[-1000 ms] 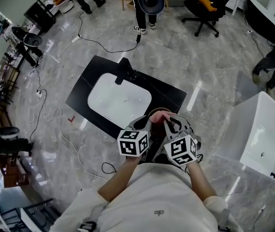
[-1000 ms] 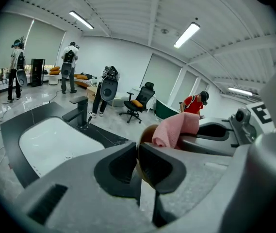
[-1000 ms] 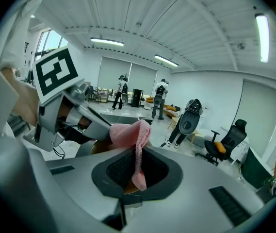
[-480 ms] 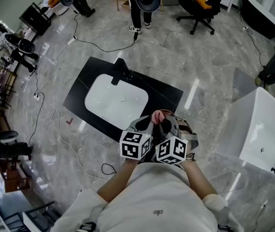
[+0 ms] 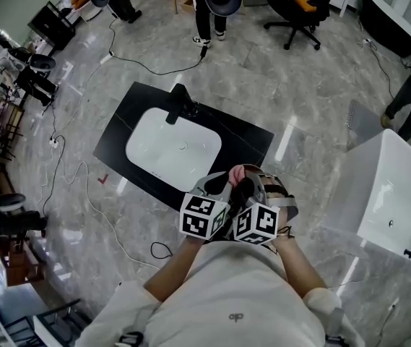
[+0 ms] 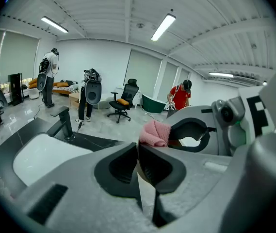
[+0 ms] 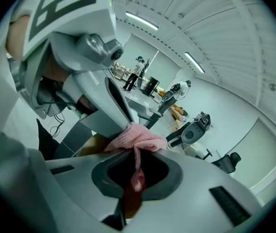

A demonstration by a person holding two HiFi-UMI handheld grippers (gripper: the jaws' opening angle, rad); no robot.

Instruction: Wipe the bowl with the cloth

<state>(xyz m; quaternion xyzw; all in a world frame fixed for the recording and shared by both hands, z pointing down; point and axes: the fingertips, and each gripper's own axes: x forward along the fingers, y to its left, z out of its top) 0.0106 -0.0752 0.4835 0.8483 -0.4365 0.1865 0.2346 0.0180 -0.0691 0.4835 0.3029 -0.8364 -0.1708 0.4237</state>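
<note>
Bowl (image 7: 95,143) was up off the worktop (image 5: 252,142), rim pinched in the nearly closed left tongs (image 6: 138,152), right tongs (image 7: 137,161) clamped on the cloth (image 7: 138,137) against it, so wiping looked under way, not finished.

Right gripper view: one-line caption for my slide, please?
Right gripper shut on the pink cloth, which bunches up beside the tan bowl.
</note>
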